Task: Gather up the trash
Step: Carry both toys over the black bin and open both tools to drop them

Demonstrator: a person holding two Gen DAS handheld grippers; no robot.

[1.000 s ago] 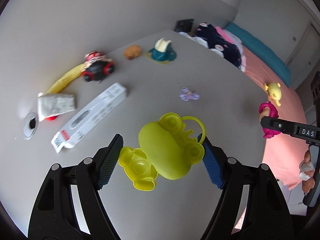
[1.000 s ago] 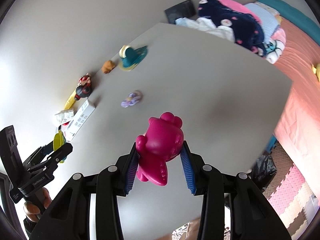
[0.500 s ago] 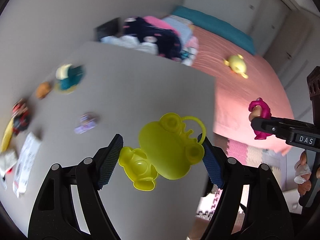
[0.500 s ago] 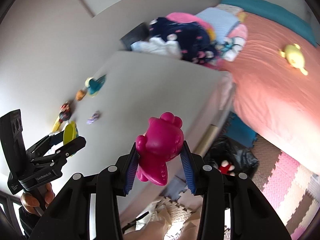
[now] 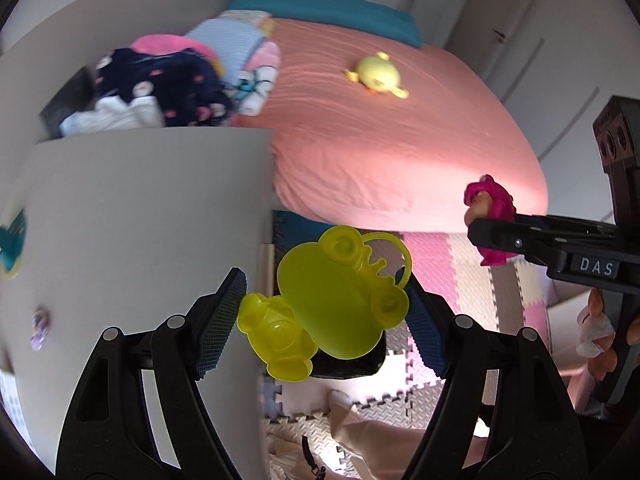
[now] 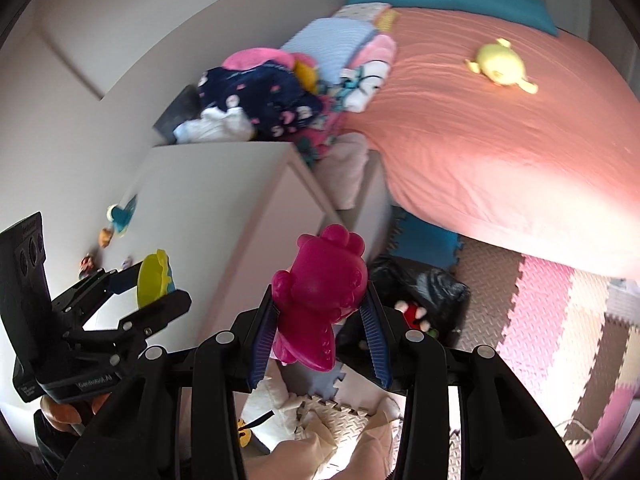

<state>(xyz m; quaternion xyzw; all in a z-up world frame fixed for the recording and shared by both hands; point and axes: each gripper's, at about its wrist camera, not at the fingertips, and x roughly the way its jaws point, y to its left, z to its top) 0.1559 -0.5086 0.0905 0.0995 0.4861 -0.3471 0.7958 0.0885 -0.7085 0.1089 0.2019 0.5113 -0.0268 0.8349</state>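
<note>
Two grippers are in the air past the edge of the white table [image 5: 140,216], each clamped on a plastic toy. To the left of the left gripper [image 5: 324,312] lies the tabletop, with a small purple trinket [image 5: 39,323] and a teal toy [image 5: 12,240] near its far left edge. The left gripper itself stands fairly wide, its blue pads pressing on both sides of a yellow-green frog-shaped toy [image 5: 332,300], which hangs over the gap between the table and the foam floor mats [image 5: 460,264]. Beyond it, a pile of clothes [image 5: 172,84] sits at the table's far end, and a pink bed [image 5: 400,140] with a yellow soft toy [image 5: 376,76] on it stretches away to the right. Further right, the right gripper [image 6: 322,320] is set narrower, squeezing a magenta toy figure [image 6: 320,300] upright between its pads. Just below and beyond that gripper, on the floor, sits a black bag [image 6: 428,292] with a red-and-white toy [image 6: 414,314] visible in its mouth.
</note>
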